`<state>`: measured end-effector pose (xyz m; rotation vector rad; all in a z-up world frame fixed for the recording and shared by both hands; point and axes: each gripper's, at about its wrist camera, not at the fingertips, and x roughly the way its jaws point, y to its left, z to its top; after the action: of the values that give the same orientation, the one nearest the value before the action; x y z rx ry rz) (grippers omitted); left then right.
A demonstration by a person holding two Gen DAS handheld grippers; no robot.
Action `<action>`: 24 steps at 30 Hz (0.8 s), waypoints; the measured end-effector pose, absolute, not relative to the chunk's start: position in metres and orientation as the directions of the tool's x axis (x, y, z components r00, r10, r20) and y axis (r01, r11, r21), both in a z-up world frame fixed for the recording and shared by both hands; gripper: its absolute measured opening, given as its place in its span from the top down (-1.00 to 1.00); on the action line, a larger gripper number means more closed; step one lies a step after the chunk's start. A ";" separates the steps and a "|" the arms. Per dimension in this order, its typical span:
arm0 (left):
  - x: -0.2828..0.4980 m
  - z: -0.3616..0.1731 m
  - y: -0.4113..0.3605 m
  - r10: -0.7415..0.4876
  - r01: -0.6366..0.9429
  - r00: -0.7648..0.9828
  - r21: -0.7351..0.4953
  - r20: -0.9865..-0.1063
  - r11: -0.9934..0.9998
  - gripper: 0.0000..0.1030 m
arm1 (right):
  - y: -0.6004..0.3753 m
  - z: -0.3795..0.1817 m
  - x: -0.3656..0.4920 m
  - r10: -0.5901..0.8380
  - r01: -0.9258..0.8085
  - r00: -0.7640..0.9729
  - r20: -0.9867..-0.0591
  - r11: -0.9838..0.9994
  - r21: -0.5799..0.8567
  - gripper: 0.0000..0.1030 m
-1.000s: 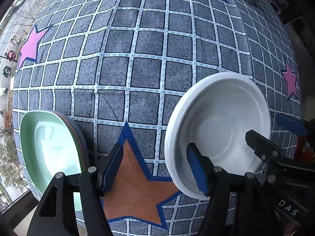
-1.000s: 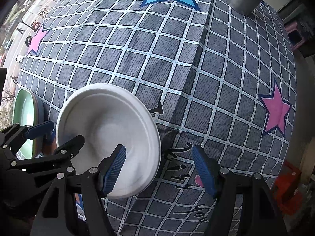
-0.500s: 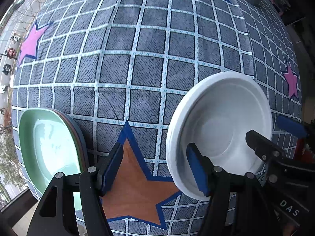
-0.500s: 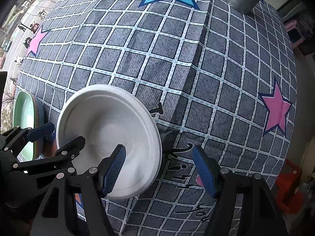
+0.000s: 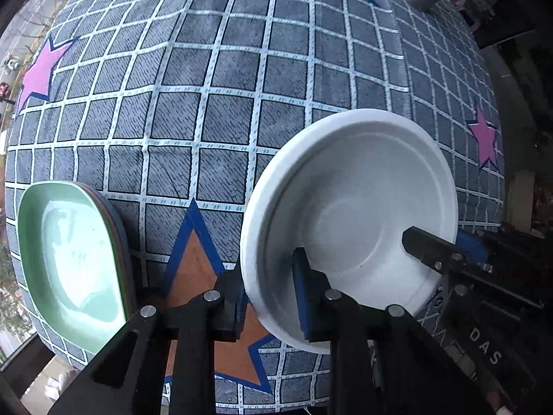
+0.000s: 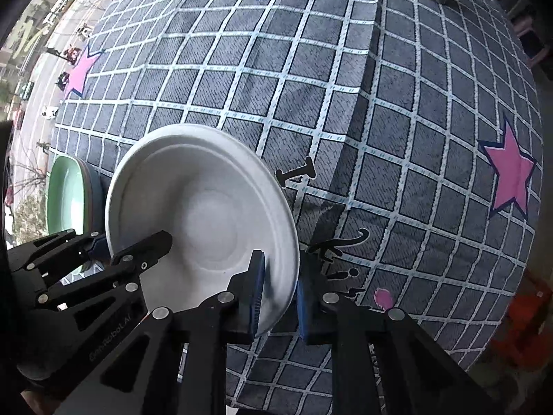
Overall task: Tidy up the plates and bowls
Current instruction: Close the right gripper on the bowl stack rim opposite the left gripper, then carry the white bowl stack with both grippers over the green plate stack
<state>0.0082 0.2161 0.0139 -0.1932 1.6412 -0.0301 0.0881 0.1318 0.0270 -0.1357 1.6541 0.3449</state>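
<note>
Now both my tongs were closing on one white bowl [image 5: 349, 207]. My left tongs [image 5: 266, 301] had its near-left rim between their blue pads, one pad inside the bowl and one outside. My right tongs [image 6: 278, 294] pinched the opposite rim the same way, and the pads looked pressed against it. Between the two tongs the bowl sat on the checked cloth [image 5: 207, 103] over the tabletop. Beyond my left tongs, on their outer side, lay a stack of plates [image 5: 69, 259], green on top, apart from the bowl.
</note>
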 end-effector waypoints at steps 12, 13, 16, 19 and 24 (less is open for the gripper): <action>0.006 0.074 0.225 -0.092 -0.080 -0.020 -0.090 -0.996 0.993 0.52 | 0.136 0.081 0.074 0.140 -0.292 -0.100 -0.985 0.942 0.163 0.64; 0.004 0.077 0.227 -0.091 -0.082 -0.015 -0.090 -0.996 0.993 0.52 | 0.136 0.082 0.070 0.142 -0.295 -0.096 -0.985 0.941 0.165 0.64; -0.001 0.088 0.234 -0.083 -0.089 -0.003 -0.082 -0.997 0.993 0.52 | 0.133 0.088 0.063 0.152 -0.300 -0.092 -0.984 0.938 0.173 0.64; -0.005 0.098 0.244 -0.077 -0.099 0.008 -0.078 -0.997 0.992 0.52 | 0.139 0.093 0.058 0.159 -0.311 -0.089 -0.983 0.934 0.179 0.64; -0.025 0.101 0.261 -0.074 -0.122 0.024 -0.076 -0.997 0.990 0.52 | 0.159 0.097 0.051 0.163 -0.342 -0.082 -0.983 0.922 0.181 0.64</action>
<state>-0.0248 0.2608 0.1015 -0.1550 1.5488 0.0372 0.0507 0.1591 0.0971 -0.1423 1.6008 0.4212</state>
